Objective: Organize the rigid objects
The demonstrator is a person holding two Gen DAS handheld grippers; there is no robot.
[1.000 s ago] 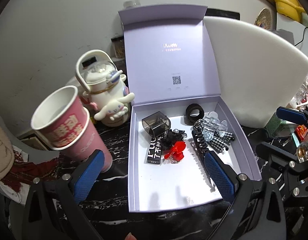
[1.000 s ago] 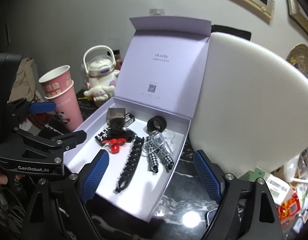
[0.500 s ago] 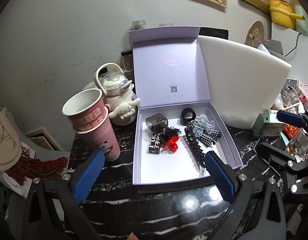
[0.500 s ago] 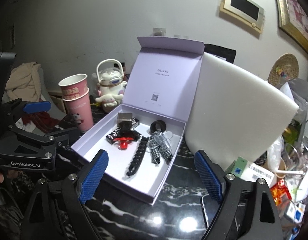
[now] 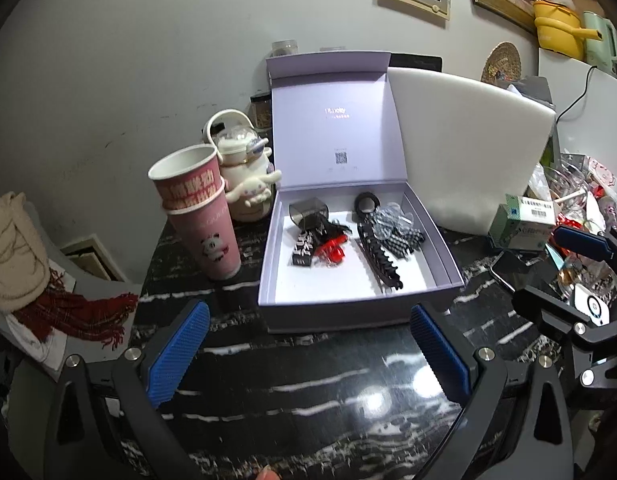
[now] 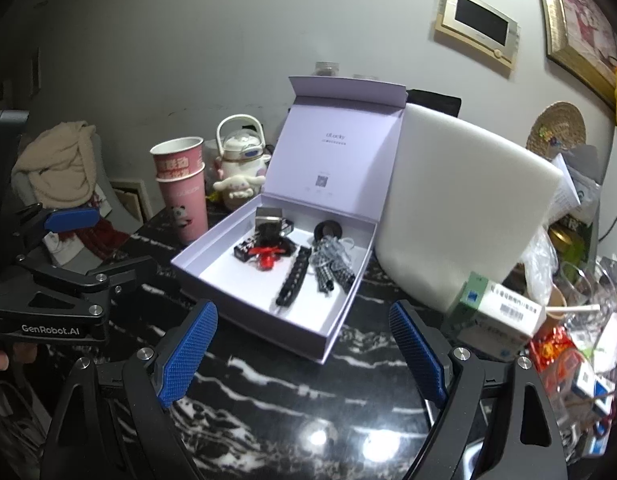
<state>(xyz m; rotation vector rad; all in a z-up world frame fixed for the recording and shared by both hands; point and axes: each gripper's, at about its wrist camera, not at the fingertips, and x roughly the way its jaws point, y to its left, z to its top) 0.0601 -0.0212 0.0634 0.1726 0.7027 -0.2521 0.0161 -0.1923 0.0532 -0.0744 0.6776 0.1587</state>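
An open lilac box (image 5: pixel 444 252) (image 6: pixel 348 312) stands on the black marble table with its lid upright. Inside lie a long black hair claw (image 5: pixel 378 256) (image 6: pixel 294 280), a red clip (image 5: pixel 333 250) (image 6: pixel 266 260), a smoky clear case (image 5: pixel 308 213) (image 6: pixel 268 218), a black ring (image 5: pixel 367 202) (image 6: pixel 327 230), a black printed bar (image 5: pixel 302 250) and checked bows (image 5: pixel 404 236) (image 6: pixel 334 272). My left gripper (image 5: pixel 308 352) is open and empty, in front of the box. My right gripper (image 6: pixel 304 352) is open and empty, also short of the box.
Stacked pink paper cups (image 5: pixel 198 216) (image 6: pixel 182 188) and a white character bottle (image 5: pixel 244 172) (image 6: pixel 240 160) stand left of the box. A big white foam block (image 5: pixel 468 152) (image 6: pixel 460 208) leans behind on the right. A green-white carton (image 6: pixel 496 312) and clutter fill the right side.
Both grippers have pulled back and away from the box, which now looks smaller and farther. The items in the box have not moved.
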